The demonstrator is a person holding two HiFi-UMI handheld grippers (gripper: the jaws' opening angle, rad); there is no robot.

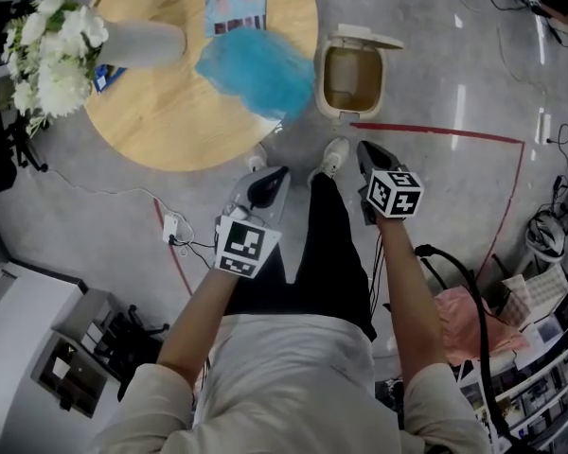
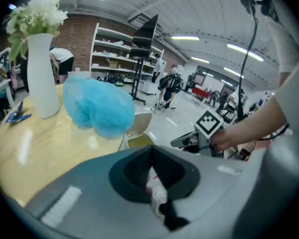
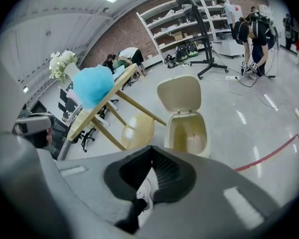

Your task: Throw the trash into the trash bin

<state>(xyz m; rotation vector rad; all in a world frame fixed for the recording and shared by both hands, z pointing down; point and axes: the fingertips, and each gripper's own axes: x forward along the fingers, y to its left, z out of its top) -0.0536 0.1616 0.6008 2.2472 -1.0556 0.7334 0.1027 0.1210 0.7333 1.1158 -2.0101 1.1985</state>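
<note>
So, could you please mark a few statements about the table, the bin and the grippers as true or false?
1. The bin is open. True.
2. The blue bundle lies in the bin. False: it sits at the edge of the table.
3. The left gripper and the right gripper are both shut and empty. True.
4. The vase holds red flowers. False: the flowers are white.

Fluffy bright-blue wad of trash [image 1: 256, 74] lies on round wooden table [image 1: 161, 112], at edge nr bin. Beige plastic trash bin [image 1: 346, 113] stands upright on floor just beside table, lid flipped open.
</note>
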